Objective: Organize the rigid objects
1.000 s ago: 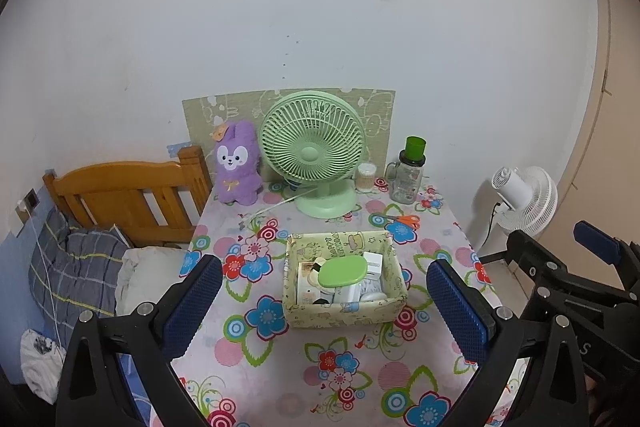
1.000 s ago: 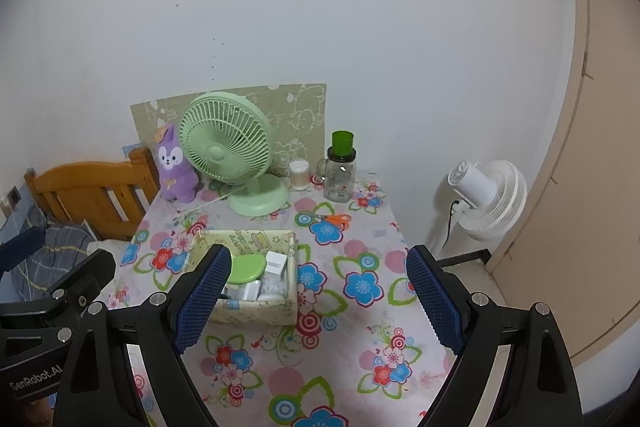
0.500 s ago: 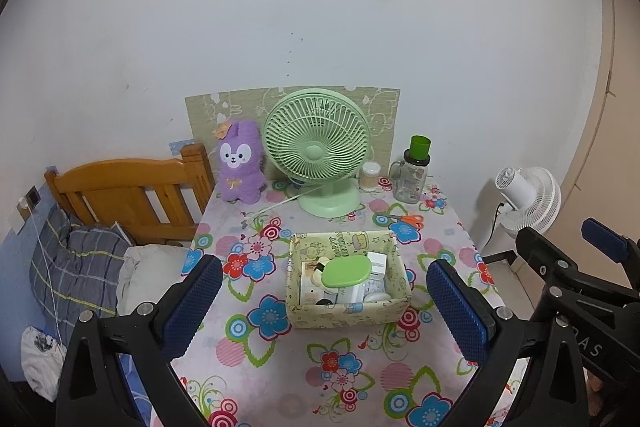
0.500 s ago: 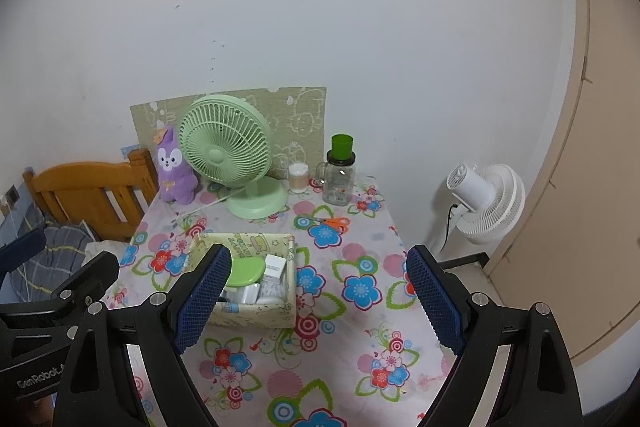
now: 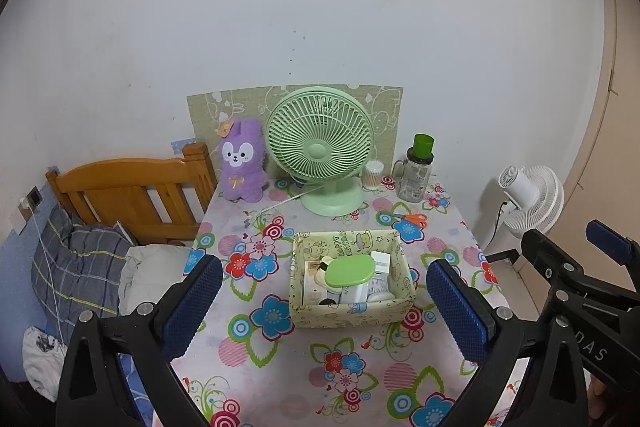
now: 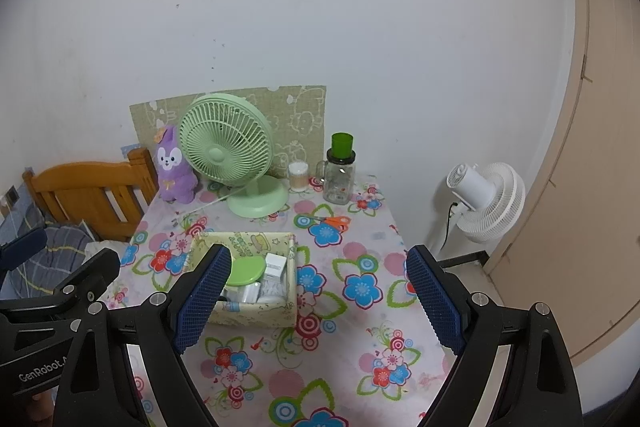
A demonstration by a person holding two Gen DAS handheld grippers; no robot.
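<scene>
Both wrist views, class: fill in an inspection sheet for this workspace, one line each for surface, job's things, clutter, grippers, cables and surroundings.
Surface: table under a flowered cloth.
Job's things: box mid-table, holding a green lid and small white packs.
Clutter: green fan, purple plush rabbit, jar, cotton swab tub, orange scissors.
Grippers: left gripper and right gripper, jaws open, both empty.
Cables: white cord from the green fan.
Surroundings: white wall, wooden bed frame, white floor fan.
</scene>
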